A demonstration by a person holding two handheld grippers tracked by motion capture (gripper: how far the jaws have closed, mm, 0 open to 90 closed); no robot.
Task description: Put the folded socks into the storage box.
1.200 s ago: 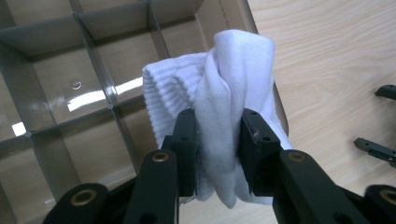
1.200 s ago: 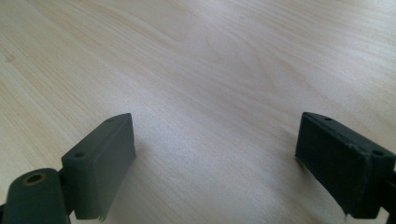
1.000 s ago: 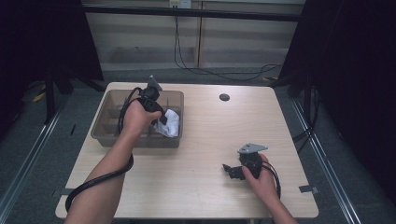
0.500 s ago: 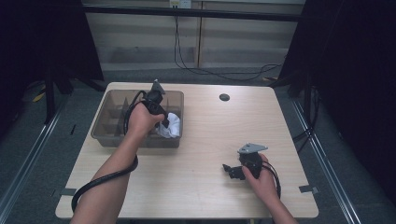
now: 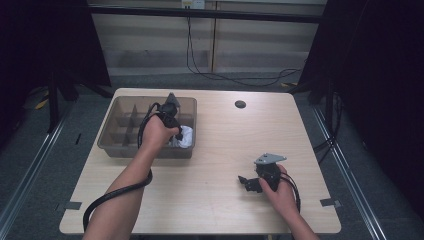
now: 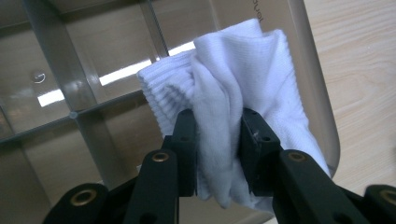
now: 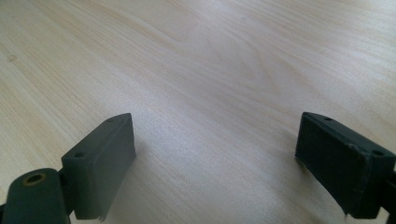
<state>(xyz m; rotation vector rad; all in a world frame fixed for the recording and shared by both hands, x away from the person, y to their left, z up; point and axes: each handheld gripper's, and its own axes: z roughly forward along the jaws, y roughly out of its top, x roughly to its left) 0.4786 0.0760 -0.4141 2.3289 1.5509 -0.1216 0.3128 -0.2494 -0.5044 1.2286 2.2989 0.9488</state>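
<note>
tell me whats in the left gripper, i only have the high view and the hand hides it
Observer: In the left gripper view, the left gripper is clamped on a bunched white sock.
Operator: is it over the bin or the table
Observer: Over the clear divided bin, at the compartment against the bin's rounded wall, with bare wood beyond that wall.
Operator: and the right gripper, anything in it
Observer: No. In the right gripper view, the right gripper has its jaws wide apart with bare wooden table between them.
</note>
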